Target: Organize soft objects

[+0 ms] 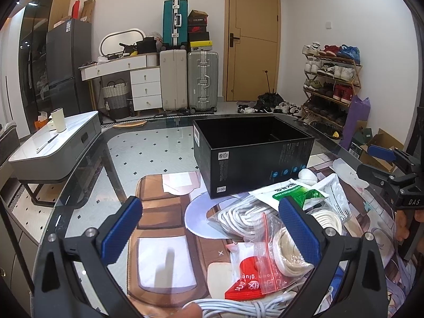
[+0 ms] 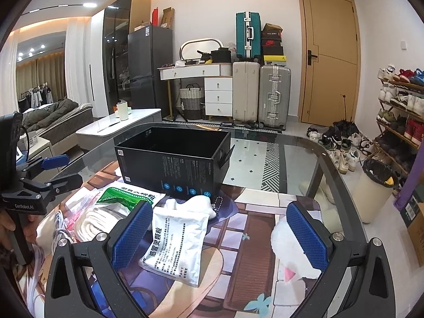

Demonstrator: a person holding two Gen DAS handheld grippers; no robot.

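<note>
White and soft, the pile is lying on the tabletop just in front of the open black box (image 1: 251, 153), and that box looks like the place it should all be going. Seen from the left tool (image 1: 212, 234), the zip bag of white cord (image 1: 238, 220) is sitting at about one o'clock, the green-and-white sachet (image 1: 288, 190) resting on its far edge, the red packet (image 1: 249, 278) nearer in. That tool's jaws are standing wide apart, gripping nothing.

From the right tool (image 2: 225, 234), equally open and empty, the white printed pouch (image 2: 177, 241) is lying at eleven o'clock, a small plush keychain (image 2: 196, 204) at twelve against the box wall, a larger white plush (image 2: 288, 249) at two o'clock.

I would judge the cleanest start to be one item per tool: pinching a pouch by its flat edge, lifting clear of the box rim, then releasing low inside. Slippery plastic may be sliding out of a shallow grip, so biting deeper seems wise.
</note>
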